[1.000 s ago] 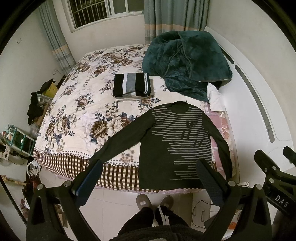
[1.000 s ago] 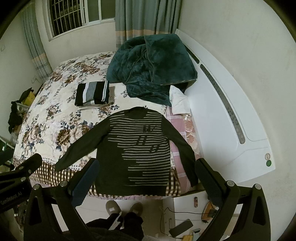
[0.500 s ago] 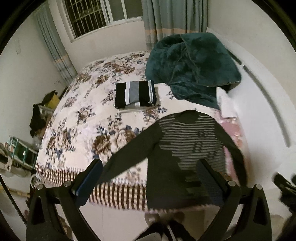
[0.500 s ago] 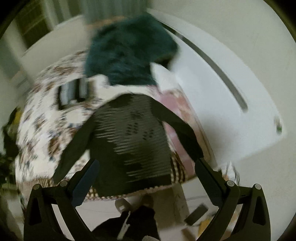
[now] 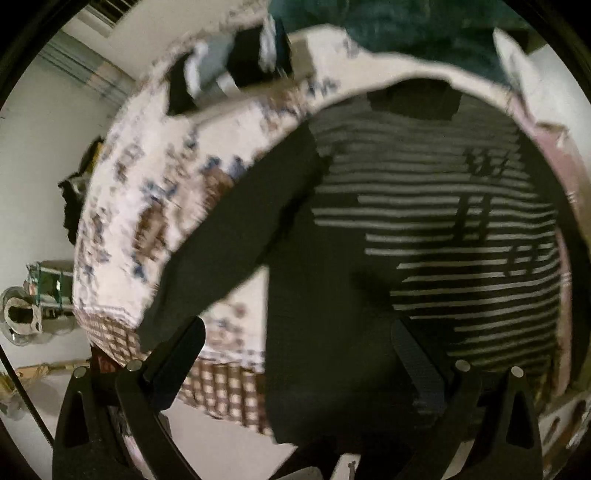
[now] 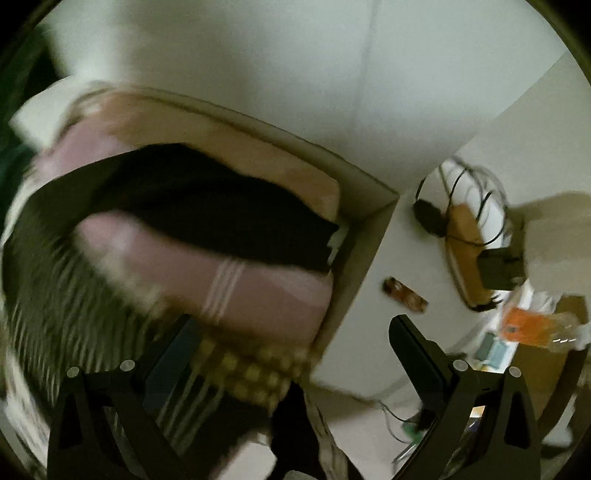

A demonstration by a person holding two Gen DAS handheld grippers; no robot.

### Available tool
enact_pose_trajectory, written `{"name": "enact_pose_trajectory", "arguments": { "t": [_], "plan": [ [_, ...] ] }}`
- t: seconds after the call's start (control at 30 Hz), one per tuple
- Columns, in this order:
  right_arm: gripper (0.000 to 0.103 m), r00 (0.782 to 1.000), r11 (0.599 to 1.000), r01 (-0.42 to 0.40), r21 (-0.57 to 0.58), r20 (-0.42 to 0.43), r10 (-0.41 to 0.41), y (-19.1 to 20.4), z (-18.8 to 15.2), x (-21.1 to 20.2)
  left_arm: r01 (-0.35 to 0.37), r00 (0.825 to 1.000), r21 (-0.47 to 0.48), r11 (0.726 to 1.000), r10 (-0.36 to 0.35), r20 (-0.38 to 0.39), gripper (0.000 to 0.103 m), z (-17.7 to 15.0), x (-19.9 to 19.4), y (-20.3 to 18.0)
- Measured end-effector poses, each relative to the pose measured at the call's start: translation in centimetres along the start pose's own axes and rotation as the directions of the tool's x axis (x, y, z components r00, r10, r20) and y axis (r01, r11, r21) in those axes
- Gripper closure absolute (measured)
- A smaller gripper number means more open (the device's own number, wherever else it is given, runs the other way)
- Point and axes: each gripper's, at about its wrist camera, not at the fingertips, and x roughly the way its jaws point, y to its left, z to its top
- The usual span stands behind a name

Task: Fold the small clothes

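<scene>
Now both grippers have dropped close to the striped sweater [image 5: 424,229] on the bed [image 5: 155,206], fingers spread and empty, ready to grasp its sleeves.

A sweater [image 5: 388,229] lies spread flat on the bed [image 5: 155,192], its hem at the near edge and its neck toward the far side. 1 sleeve [image 5: 229,236] runs out to the left across the bedspread. Behind it, farther up the bed, sits a folded garment [image 5: 236,62], with a blanket [image 5: 399,33] heaped to that garment's right. Right of the bed, a cabinet top [image 6: 417,258] carries cables [image 6: 469,206] and small items.
</scene>
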Motion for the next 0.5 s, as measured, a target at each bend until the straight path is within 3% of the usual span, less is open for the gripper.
{"name": "enact_pose_trajectory", "arguments": {
  "t": [0.2, 0.3, 0.37, 0.43, 0.47, 0.5],
  "plan": [
    [0.0, 0.995, 0.966, 0.002, 0.258, -0.093, 0.023, -2.4, 4.7, 11.5, -0.011, 0.996, 0.002, 1.0, 0.011, -0.086, 0.0, 1.4, 7.6, -4.2],
    [0.0, 0.991, 0.943, -0.019, 0.334, -0.117, 0.061, -3.0, 5.2, 14.9, 0.002, 0.994, -0.006, 1.0, -0.003, -0.106, 0.0, 1.9, 9.9, -5.5],
    [0.006, 0.991, 0.918, -0.059, 0.391, -0.089, 0.102, -3.5, 5.1, 16.1, 0.019, 0.994, -0.009, 1.0, -0.02, -0.11, 0.0, 2.3, 11.2, -6.0],
    [0.032, 0.989, 0.903, -0.119, 0.413, -0.036, 0.147, -3.4, 4.9, 16.4, 0.03, 0.994, -0.003, 1.0, -0.03, -0.106, 0.0, 2.7, 12.0, -6.3],
    [0.058, 0.991, 0.912, -0.117, 0.394, -0.009, 0.132, -3.0, 4.8, 15.9, 0.035, 0.994, -0.001, 0.999, -0.035, -0.102, 0.0, 2.8, 12.2, -6.3],
    [0.075, 0.996, 0.932, -0.084, 0.351, 0.021, 0.081, -2.3, 4.7, 15.1, 0.042, 0.994, 0.002, 0.999, -0.041, -0.097, 0.0, 2.9, 12.4, -6.1]
  ]
}}
